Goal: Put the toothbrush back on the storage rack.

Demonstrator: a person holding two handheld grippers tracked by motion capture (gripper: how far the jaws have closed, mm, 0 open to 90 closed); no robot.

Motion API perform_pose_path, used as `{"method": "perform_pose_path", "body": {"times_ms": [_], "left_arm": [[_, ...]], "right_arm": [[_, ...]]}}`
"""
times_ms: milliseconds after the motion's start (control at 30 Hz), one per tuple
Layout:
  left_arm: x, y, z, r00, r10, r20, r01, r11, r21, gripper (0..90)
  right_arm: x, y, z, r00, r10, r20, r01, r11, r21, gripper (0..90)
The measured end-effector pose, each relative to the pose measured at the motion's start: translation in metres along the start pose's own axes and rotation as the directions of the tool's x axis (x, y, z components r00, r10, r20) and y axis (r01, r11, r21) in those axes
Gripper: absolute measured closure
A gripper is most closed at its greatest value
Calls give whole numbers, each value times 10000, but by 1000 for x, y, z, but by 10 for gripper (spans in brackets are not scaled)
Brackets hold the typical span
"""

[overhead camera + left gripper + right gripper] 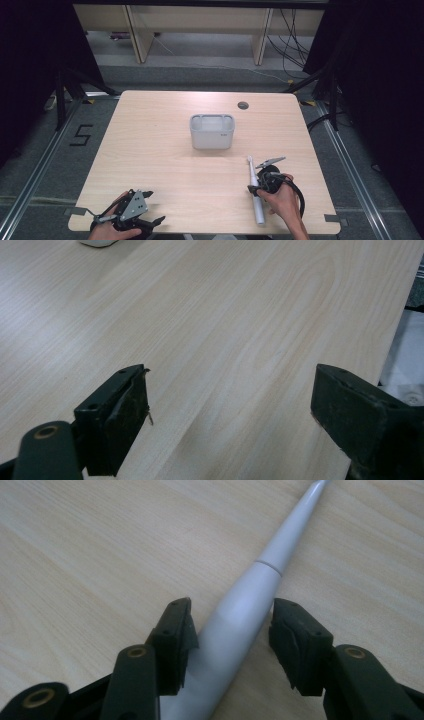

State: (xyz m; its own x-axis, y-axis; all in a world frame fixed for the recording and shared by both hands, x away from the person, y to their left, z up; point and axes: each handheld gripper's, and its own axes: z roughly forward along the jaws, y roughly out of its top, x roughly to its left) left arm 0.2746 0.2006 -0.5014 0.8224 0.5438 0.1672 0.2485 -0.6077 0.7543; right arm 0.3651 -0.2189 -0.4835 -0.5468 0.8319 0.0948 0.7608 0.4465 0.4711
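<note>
A white electric toothbrush lies flat on the wooden table near its right front corner, its narrow brush head pointing away from the person and its thick handle end toward the table's near edge. The right gripper sits over the handle about midway along it, held by the person's right hand. In the right gripper view the toothbrush runs up between the two black jaws, which stand on either side of the thick part; the left jaw looks to be touching the handle, while a narrow gap of table shows between the handle and the right jaw, so the grip is not closed on it and the jaws count as released. The left gripper rests at the front left corner of the table, well apart from the toothbrush, its jaws spread wide over bare wood with nothing between them. A pale grey rectangular holder stands upright near the middle of the table, beyond the brush head and a little to its left, apart from it. A small round cable hole sits near the far edge
</note>
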Motion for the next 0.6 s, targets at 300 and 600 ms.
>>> {"method": "perform_pose_path", "body": {"times_ms": [300,600], "left_arm": [[1,0,-1,9999,61,108,-63,9999,156,148],[1,-1,0,10000,74,-8,-74,9999,131,148]], "right_arm": [[3,8,1,9991,-424,-101,432,9943,971,577],[5,22,6,9935,-1126,-146,1132,9721,2054,627]]}}
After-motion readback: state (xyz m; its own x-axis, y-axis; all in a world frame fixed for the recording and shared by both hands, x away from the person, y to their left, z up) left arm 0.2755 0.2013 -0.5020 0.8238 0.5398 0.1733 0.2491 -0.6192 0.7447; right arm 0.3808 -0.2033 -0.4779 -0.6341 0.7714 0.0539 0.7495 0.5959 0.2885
